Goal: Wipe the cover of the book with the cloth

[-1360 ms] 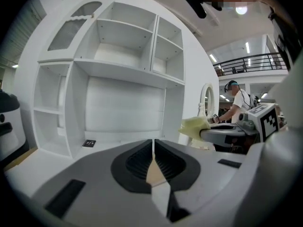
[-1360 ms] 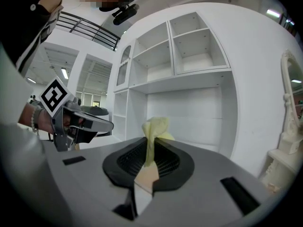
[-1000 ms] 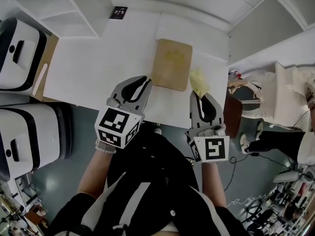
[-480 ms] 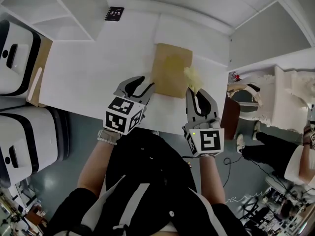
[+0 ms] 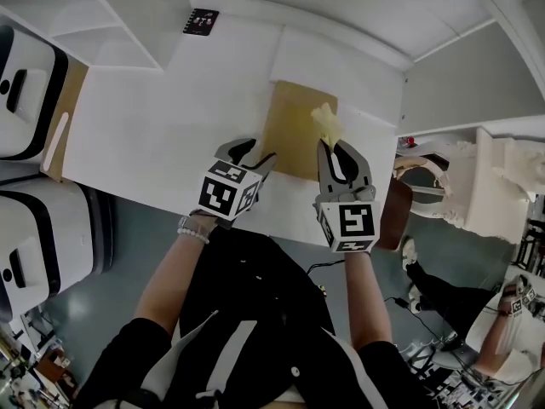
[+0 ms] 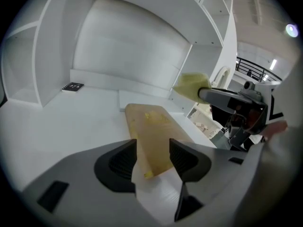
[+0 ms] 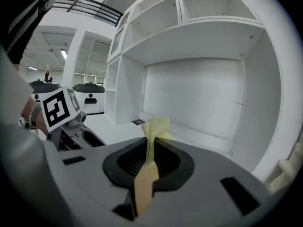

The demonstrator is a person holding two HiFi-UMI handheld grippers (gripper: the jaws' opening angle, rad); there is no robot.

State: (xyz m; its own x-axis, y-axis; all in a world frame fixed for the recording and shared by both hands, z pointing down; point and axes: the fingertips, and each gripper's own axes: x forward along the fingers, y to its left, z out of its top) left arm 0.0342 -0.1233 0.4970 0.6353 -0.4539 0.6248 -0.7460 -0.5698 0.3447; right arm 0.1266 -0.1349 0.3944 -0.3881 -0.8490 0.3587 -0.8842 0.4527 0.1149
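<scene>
**Holding the cloth over the book, left jaws parted**

The flat tan rectangular book point(image 5: 292, 135) lies on the white table point(image 5: 153, 126), near its front edge, with its long side running away from the person. The left gripper point(image 5: 261, 152) sits low at the book's near left corner. Its jaws have just been opening and now stand wide apart. In the left gripper view that corner of the book point(image 6: 149, 131) shows in the gap between them, with neither pad pressing on it. The right gripper point(image 5: 333, 145) has its jaws closed tight on the crumpled pale yellow cloth point(image 7: 154, 126), whose bunched end sticks out past the tips. In the head view the cloth point(image 5: 326, 123) is over the book's right edge; whether it touches the cover cannot be made out. A small black card point(image 5: 201, 21) lies far back on the table, well apart from the book.
</scene>
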